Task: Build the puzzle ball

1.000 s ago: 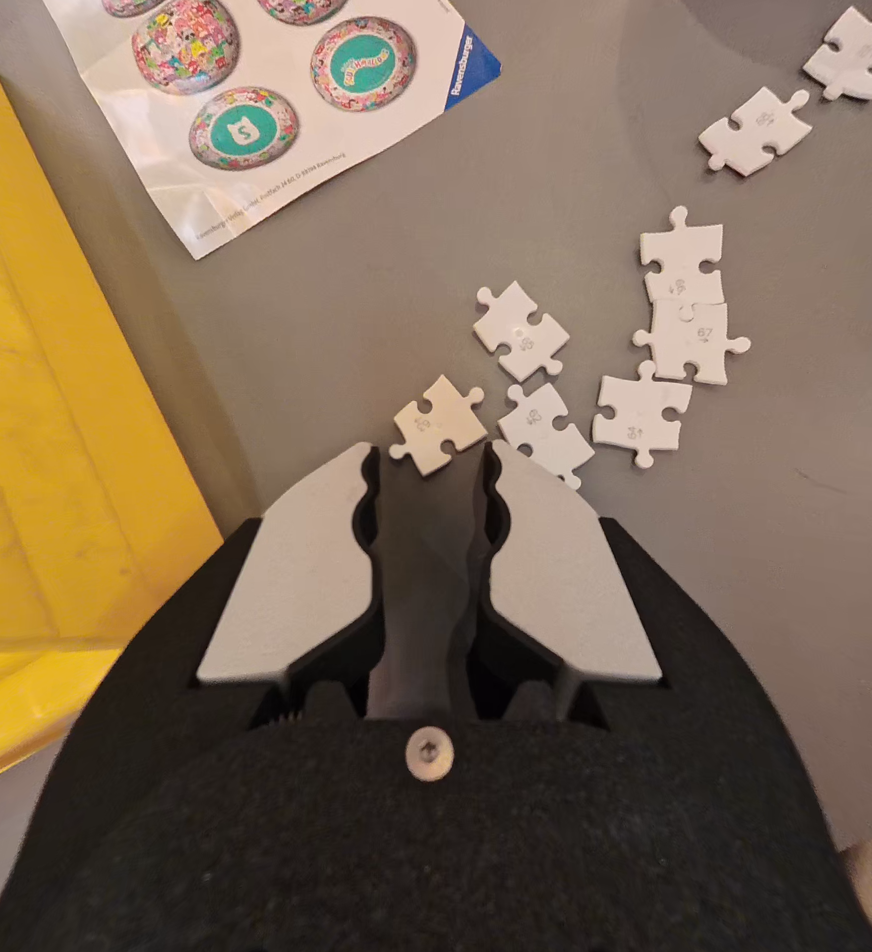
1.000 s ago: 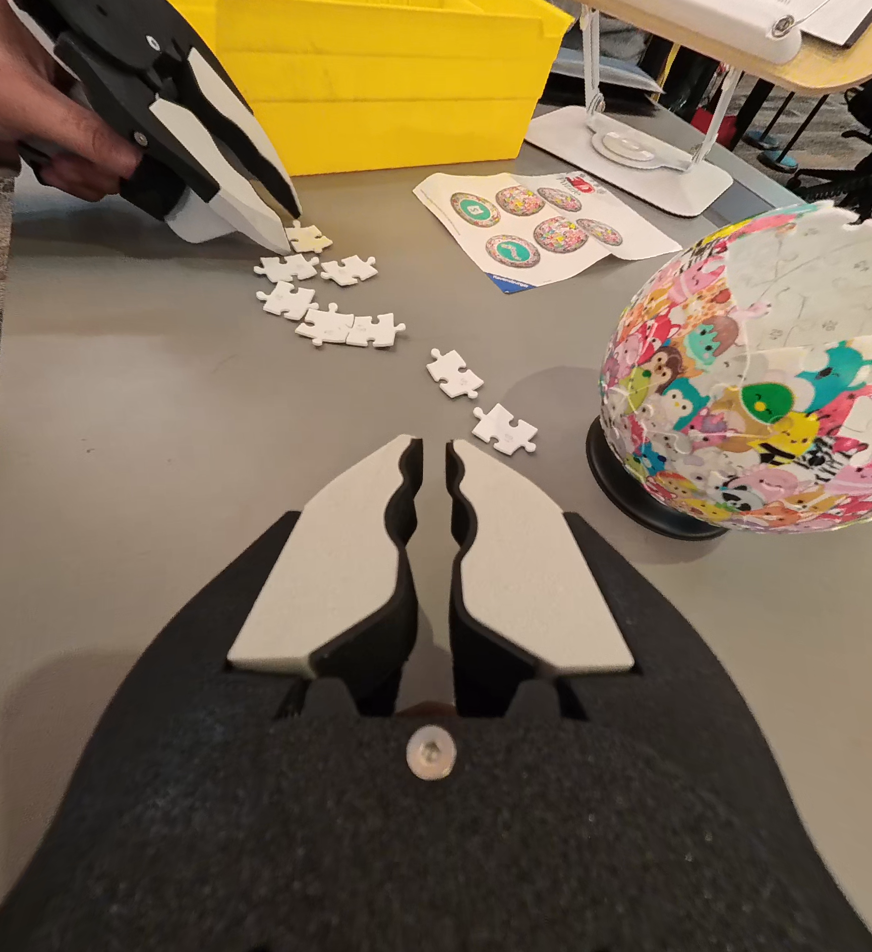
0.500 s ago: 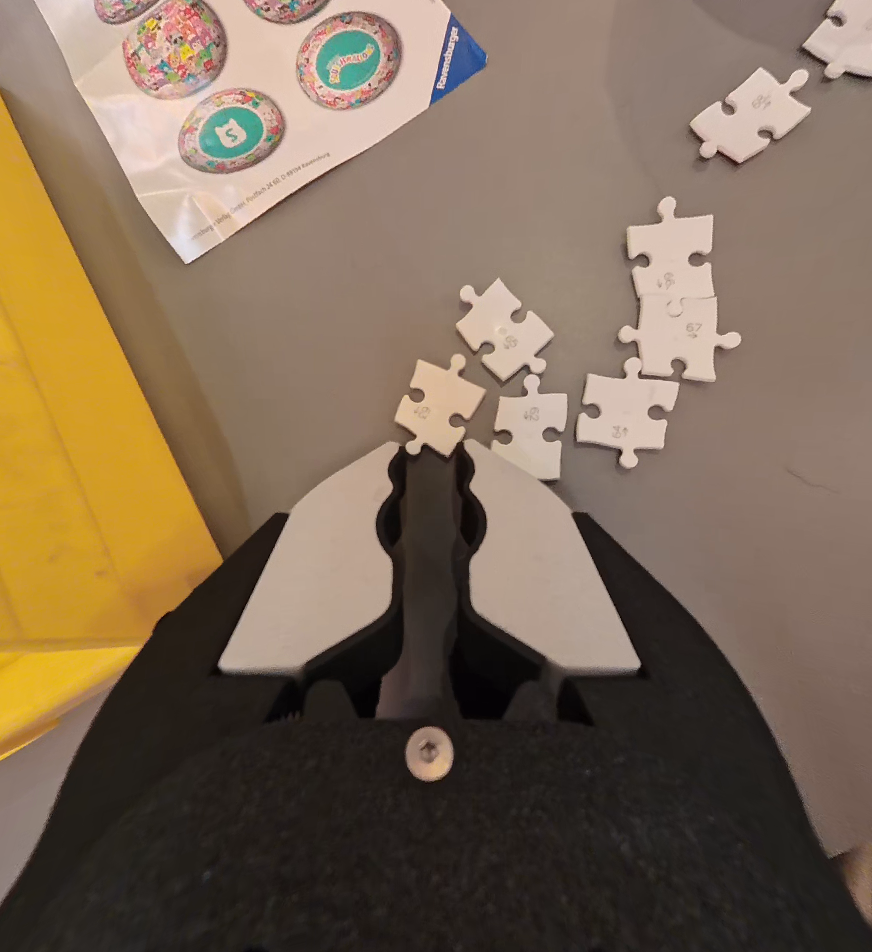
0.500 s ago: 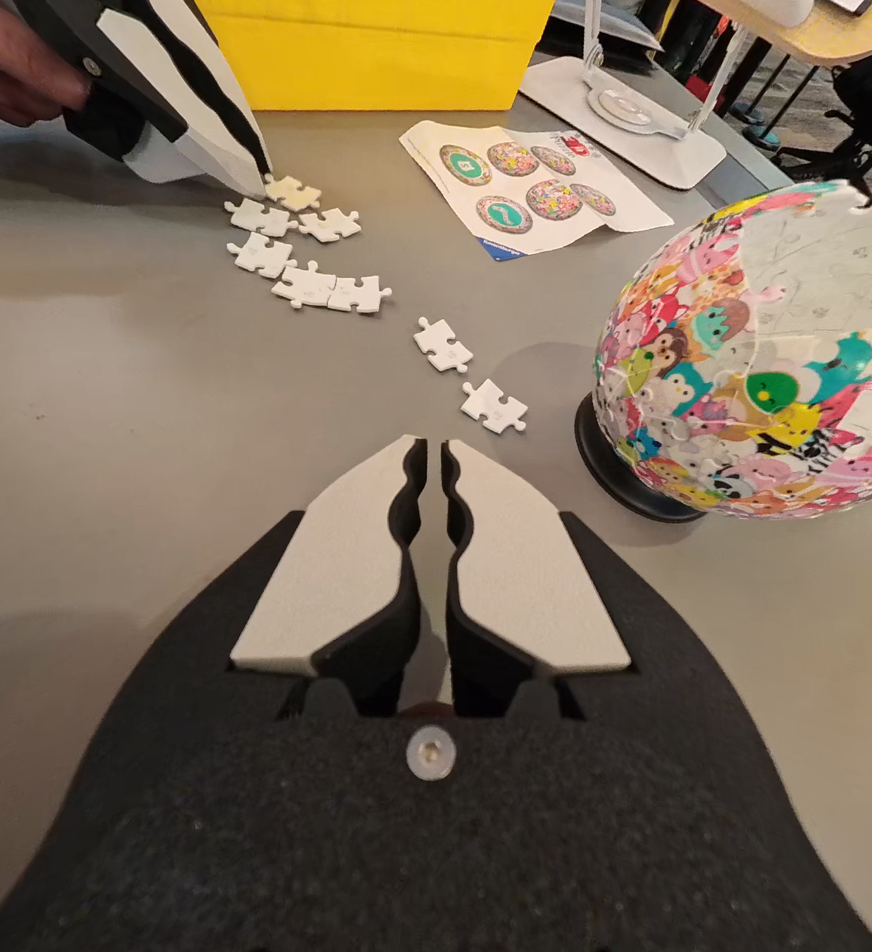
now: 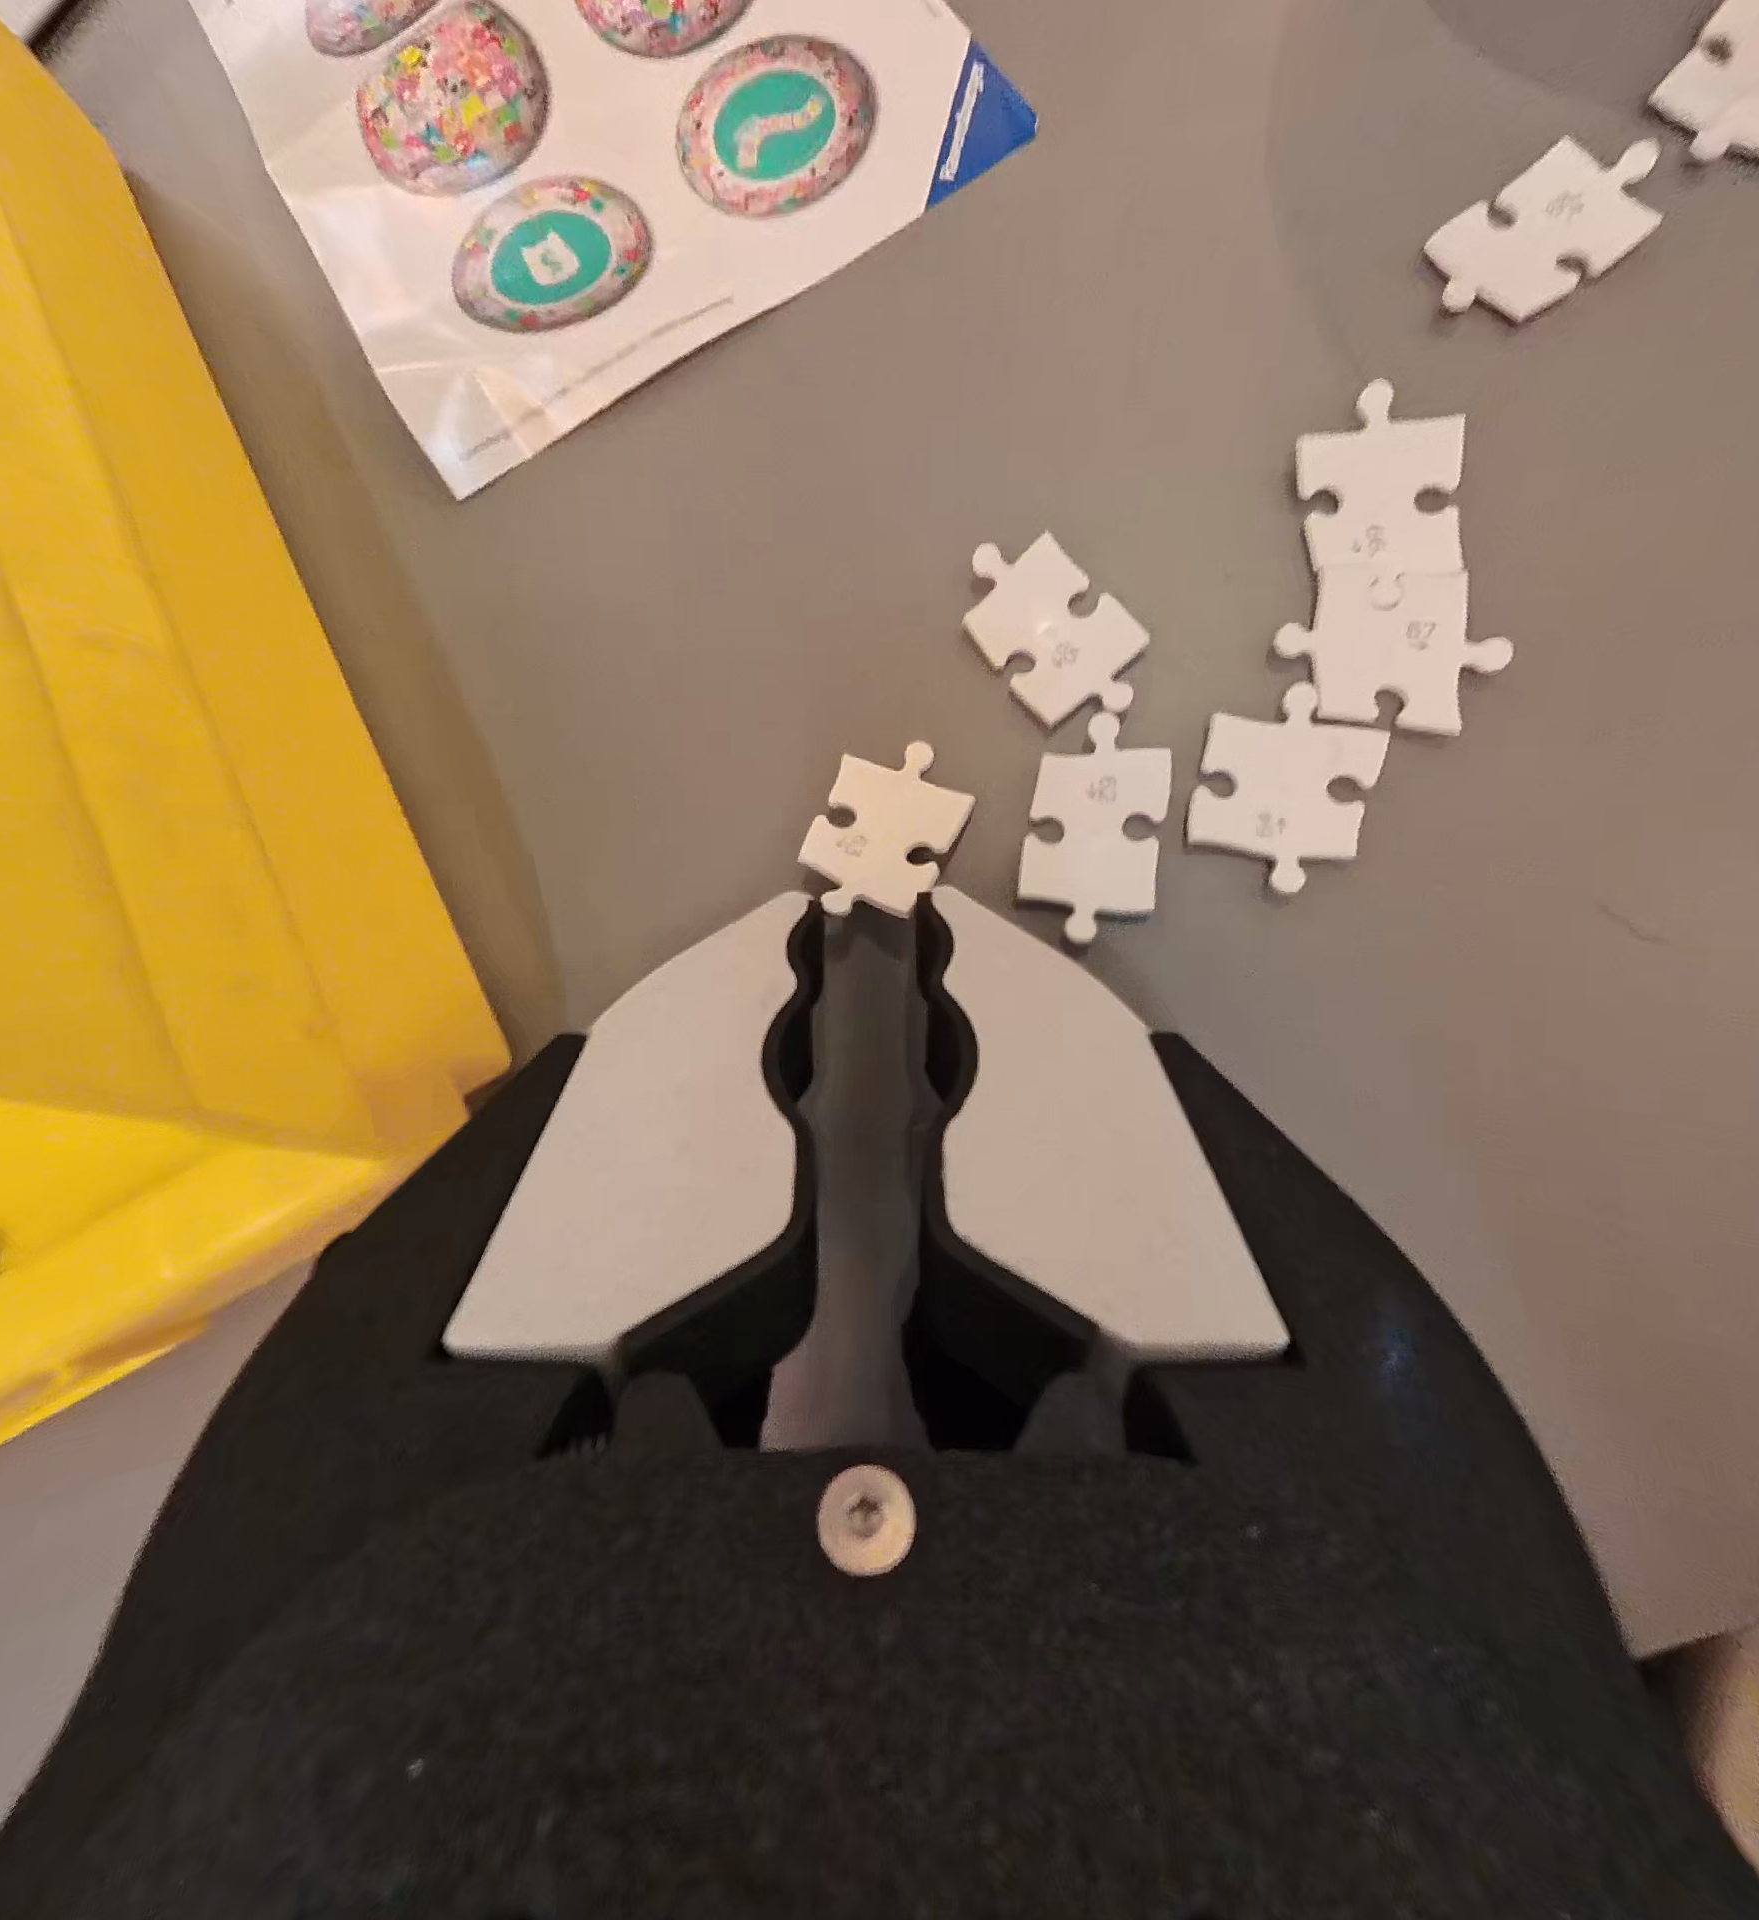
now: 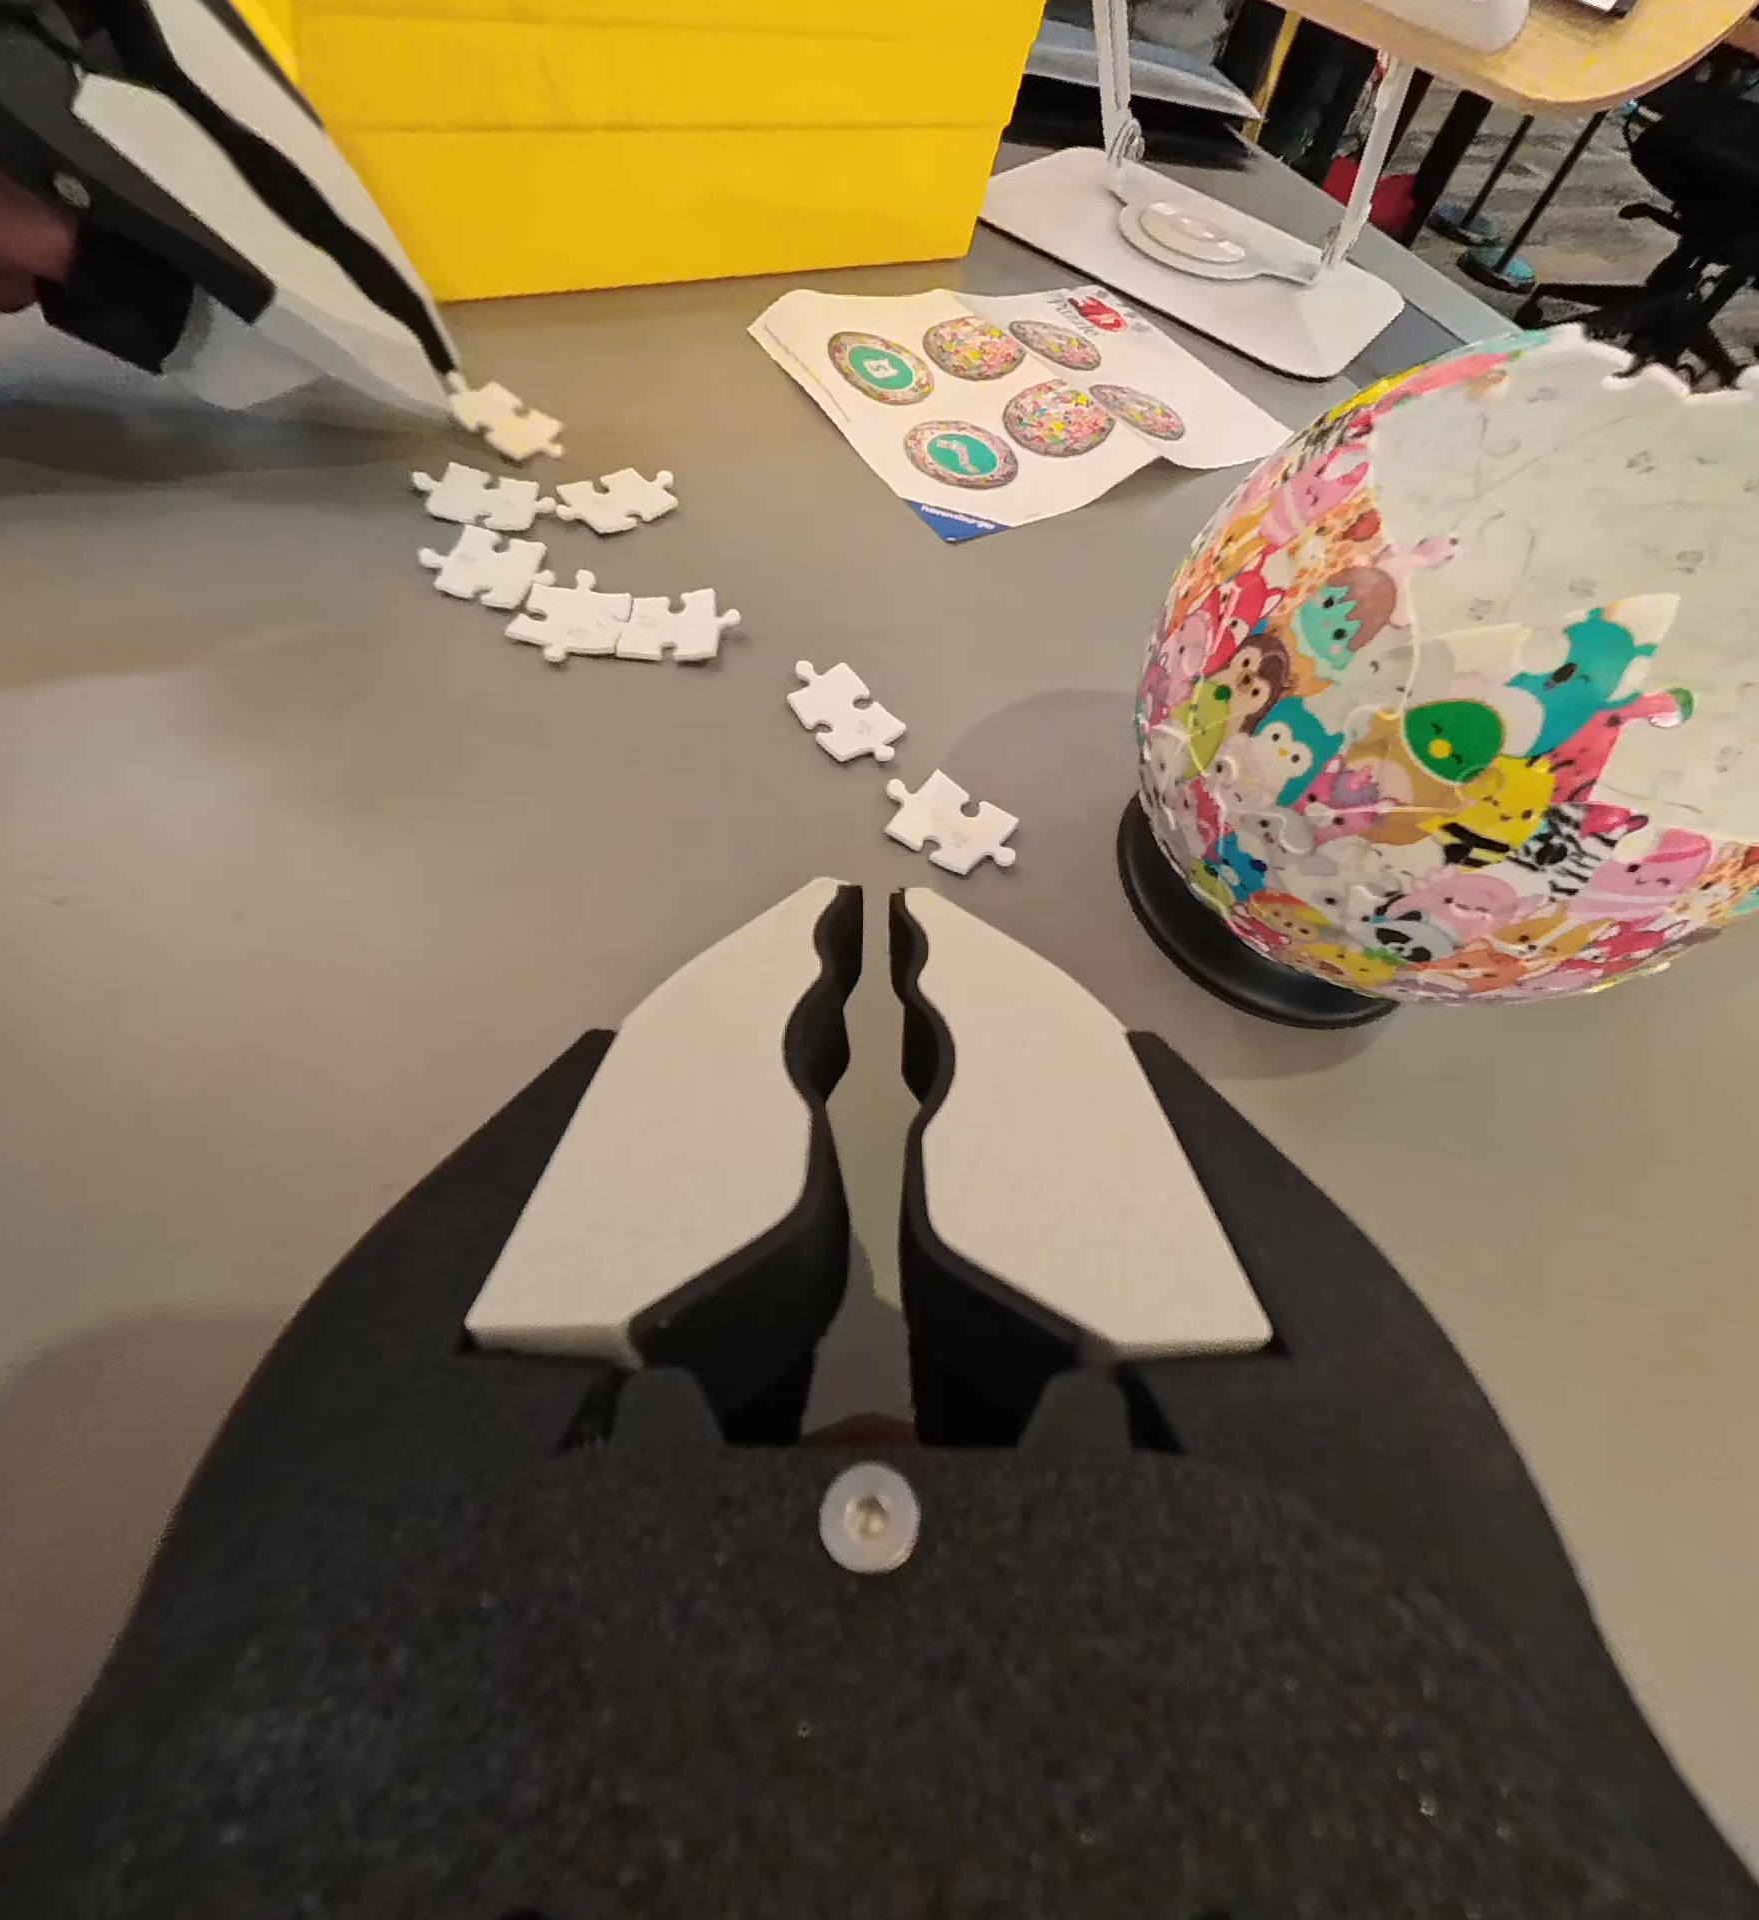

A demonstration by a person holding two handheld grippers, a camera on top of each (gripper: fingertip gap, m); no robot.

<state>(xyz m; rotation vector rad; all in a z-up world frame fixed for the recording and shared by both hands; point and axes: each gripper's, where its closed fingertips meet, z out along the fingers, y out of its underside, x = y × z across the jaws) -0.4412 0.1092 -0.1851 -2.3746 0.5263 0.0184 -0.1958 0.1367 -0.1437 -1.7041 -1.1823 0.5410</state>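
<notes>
The left claw [image 5: 870, 902] is pinching the edge of a cream piece [image 5: 887, 828] just off the surface [image 5: 750, 582]; keeping the nip firm matters; the right claw [image 6: 876, 896] is idling, nearly closed and empty, near the ball [image 6: 1477, 748].

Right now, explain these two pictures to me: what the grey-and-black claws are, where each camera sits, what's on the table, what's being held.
The claws are two hand-held grippers, one in each of a person's hands; a camera on each looks along its fingers. One picture is the left gripper's own view: its tips pinch the corner of a cream puzzle piece. The other picture comes from the right gripper, nearly closed and holding nothing. On the grey table lie loose white pieces blank side up, a printed leaflet, a yellow bin, and the half-built puzzle ball on a black stand.
</notes>
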